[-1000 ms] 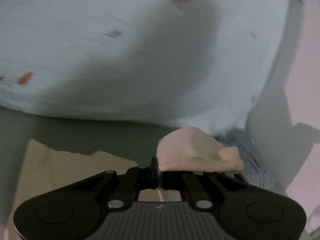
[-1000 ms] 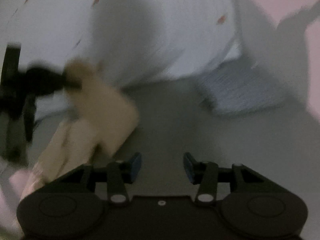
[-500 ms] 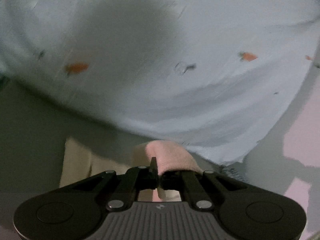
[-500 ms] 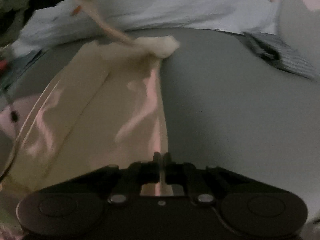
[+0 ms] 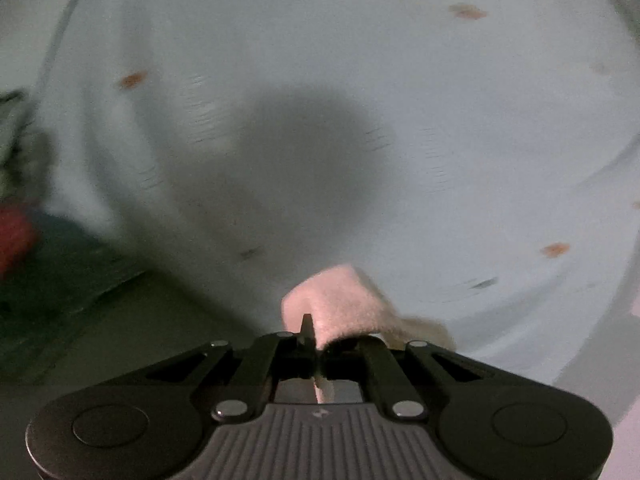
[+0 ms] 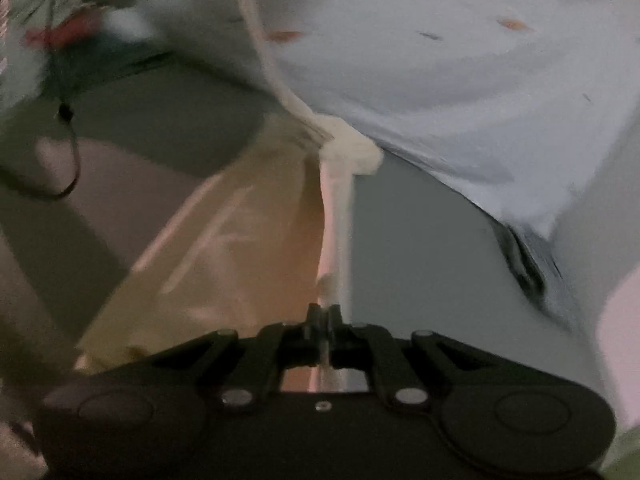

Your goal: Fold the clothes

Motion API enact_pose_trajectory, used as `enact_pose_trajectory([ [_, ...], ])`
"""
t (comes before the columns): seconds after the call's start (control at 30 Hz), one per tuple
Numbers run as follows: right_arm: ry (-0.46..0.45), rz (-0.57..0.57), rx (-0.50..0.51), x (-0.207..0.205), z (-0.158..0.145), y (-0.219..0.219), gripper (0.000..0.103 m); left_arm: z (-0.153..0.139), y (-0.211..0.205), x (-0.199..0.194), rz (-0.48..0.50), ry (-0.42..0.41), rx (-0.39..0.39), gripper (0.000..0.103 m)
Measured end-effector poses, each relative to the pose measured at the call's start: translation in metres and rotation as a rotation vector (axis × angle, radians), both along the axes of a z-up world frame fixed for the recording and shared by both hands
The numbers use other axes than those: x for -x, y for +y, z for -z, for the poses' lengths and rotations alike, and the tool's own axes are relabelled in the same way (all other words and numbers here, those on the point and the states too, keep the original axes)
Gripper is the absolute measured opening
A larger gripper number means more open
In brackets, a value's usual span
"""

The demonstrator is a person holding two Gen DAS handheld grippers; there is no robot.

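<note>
Left claw clamped tight on a bunched fold of cream cloth; a pale blue sheet fills the space ahead of it. Right claw pinched on the cloth's edge, fabric stretching ahead and left over the grey desk.

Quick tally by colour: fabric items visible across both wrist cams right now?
Beige/pink garment, clamped by both the left gripper and the right gripper: 1
Pale blue fabric with orange flecks: 1
Grey striped cloth, partly tucked under the blue one: 1
Red and dark green blur at far left, too smeared to count.
Total: 3
</note>
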State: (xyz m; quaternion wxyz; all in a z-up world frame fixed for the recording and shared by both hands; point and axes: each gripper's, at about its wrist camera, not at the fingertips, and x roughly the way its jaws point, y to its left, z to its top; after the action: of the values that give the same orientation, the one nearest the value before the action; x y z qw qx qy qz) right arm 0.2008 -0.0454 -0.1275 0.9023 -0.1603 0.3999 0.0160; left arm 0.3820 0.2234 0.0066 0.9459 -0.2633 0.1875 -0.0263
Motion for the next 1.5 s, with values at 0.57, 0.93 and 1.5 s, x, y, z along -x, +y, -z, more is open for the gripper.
enact_pose_trajectory([
  [0.57,-0.028,0.062,-0.245,-0.071,-0.013,-0.025,0.045,0.131,0.084,0.032,-0.149,0.405,0.021,0.019],
  [0.93,-0.086,0.184,-0.659,-0.258,-0.002,-0.116,0.029,0.144,0.079,0.048,-0.209,0.507,-0.034,0.018],
  [1.5,-0.026,0.067,-0.312,-0.441,0.036,-0.069,0.005,0.144,0.072,0.068,-0.327,0.465,0.016,0.035],
])
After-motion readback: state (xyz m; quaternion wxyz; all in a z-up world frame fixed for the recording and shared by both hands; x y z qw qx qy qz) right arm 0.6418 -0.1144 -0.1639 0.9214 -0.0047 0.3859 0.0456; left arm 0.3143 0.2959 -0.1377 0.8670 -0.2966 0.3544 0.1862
